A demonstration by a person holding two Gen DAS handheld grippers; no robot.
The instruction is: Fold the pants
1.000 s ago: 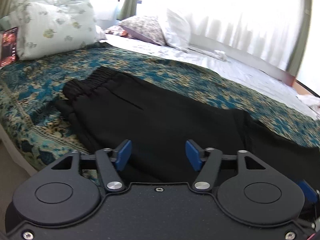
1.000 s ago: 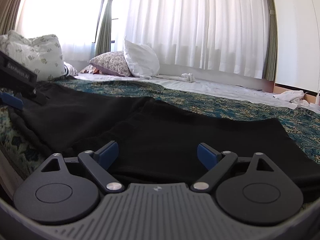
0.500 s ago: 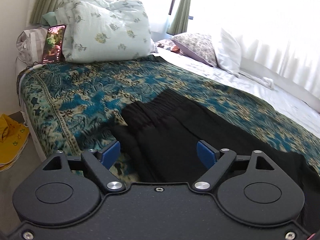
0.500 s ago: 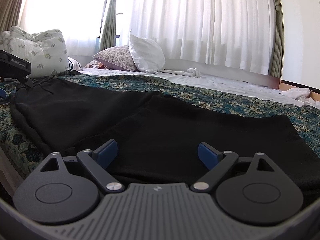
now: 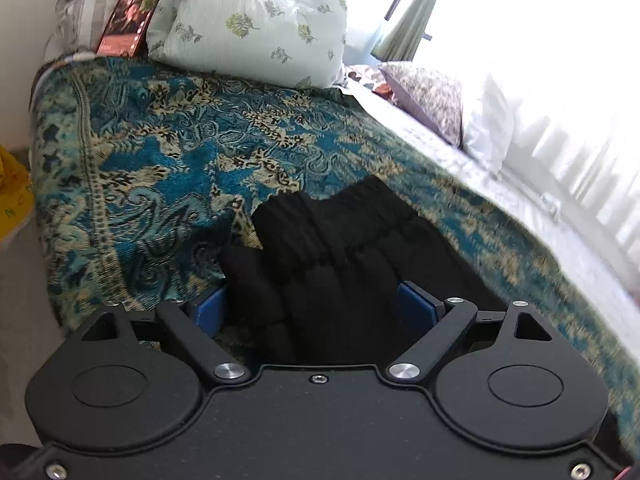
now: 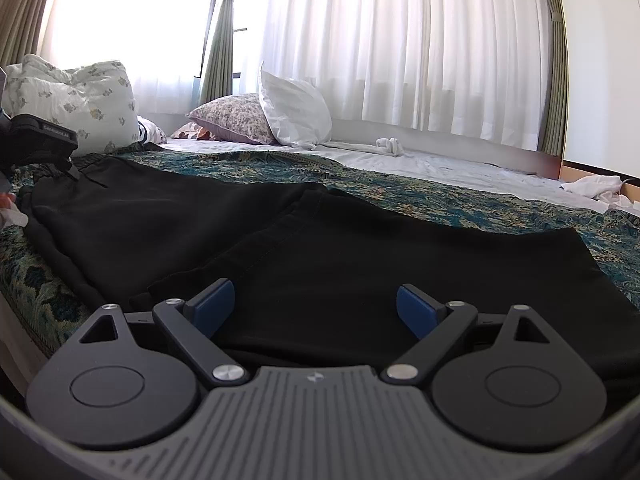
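We see the black pants (image 6: 320,248) spread flat on the teal patterned bedspread (image 5: 168,168) of a bed, the gathered elastic waistband (image 5: 340,224) toward the pillow end and the legs running along the near edge of the bed.

Our left gripper (image 5: 316,306) hangs over the waistband end, its jaws released and spread wide; the bunched waist fabric sits between the blue pads (image 5: 414,306), and we cannot tell whether it brushes them.

Our right gripper (image 6: 316,306) is low over the pant legs, jaws released wide, with nothing pinched between them.

Beyond the pants, a pale floral pillow (image 5: 256,20) lies at the head of the bed with a phone (image 5: 130,20) propped just beside it. Further off we see a paisley pillow (image 6: 236,118), a white pillow (image 6: 296,114) and white curtains (image 6: 400,48) across the window.
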